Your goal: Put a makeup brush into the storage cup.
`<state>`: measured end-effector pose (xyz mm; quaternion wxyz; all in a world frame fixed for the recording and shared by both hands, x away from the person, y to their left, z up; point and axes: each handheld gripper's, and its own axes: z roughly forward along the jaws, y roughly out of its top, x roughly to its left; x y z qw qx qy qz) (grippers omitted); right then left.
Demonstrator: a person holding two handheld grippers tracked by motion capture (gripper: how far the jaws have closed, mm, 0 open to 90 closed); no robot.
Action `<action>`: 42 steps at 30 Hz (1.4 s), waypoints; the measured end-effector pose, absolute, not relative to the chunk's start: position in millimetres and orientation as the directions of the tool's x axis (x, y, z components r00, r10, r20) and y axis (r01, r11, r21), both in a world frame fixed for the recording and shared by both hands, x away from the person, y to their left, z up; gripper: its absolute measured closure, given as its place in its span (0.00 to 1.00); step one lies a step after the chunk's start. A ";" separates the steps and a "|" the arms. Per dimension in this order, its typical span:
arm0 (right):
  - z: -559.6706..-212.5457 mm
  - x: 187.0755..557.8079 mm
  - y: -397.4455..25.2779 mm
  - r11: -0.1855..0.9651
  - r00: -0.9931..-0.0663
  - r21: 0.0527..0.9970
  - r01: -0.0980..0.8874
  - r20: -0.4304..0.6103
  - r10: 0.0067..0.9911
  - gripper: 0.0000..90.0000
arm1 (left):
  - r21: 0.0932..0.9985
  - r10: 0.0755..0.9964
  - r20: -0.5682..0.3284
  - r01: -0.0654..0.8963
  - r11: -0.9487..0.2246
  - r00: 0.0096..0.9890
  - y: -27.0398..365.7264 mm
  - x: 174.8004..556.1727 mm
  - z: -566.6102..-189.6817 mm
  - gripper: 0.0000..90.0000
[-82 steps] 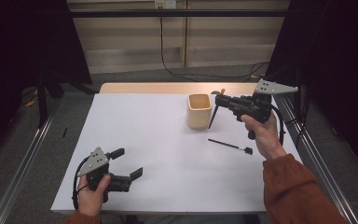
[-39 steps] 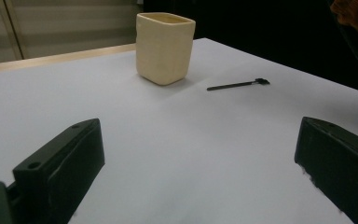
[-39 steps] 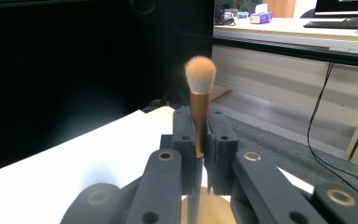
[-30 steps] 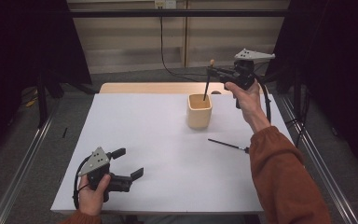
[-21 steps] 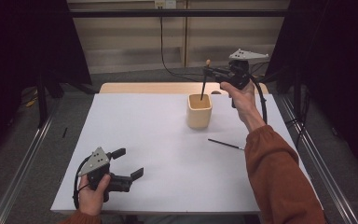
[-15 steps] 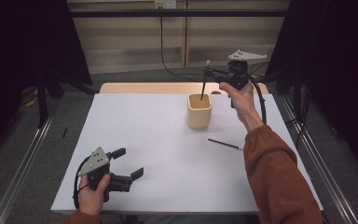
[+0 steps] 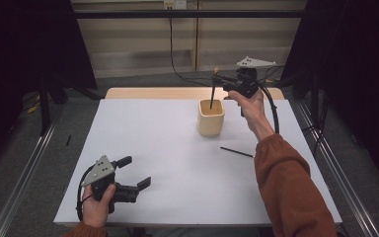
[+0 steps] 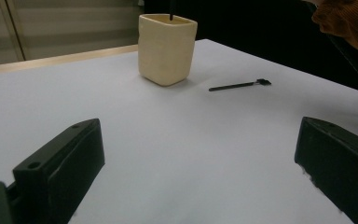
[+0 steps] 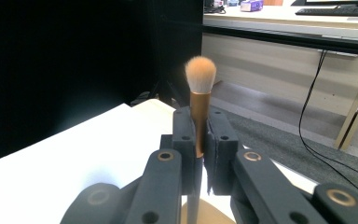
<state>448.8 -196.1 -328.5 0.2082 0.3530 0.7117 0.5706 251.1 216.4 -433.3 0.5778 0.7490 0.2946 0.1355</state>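
A cream cup stands on the white table top, right of centre and towards the back. My right gripper hovers just above it, shut on a makeup brush. The brush is upright, bristles up, and its dark handle end dips into the cup. In the right gripper view the jaws clamp the copper ferrule below the peach bristles. A second thin dark brush lies flat on the table in front of and right of the cup. My left gripper rests open at the front left, with nothing between its jaws.
In the left gripper view the cup and the lying brush sit beyond the open jaws. A wooden strip borders the table's back edge. Metal rails run along both sides, and dark curtains stand beyond.
My right gripper has carried the brush from beside the cup up over it and lowered the handle end into the cup. The left gripper has not moved.
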 end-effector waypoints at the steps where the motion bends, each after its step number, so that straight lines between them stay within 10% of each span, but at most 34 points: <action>1: -329.4 449.1 -195.9 0.102 -0.664 0.959 0.263 0.104 0.741 0.94 | 0.945 0.597 -0.137 0.285 -0.160 0.790 216.4 251.1 -433.4 0.02; 42: -382.6 441.6 -197.6 0.102 -0.654 0.934 0.343 0.160 0.739 0.93 | 0.943 0.619 -0.134 0.292 -0.161 0.774 220.6 252.4 -433.7 0.02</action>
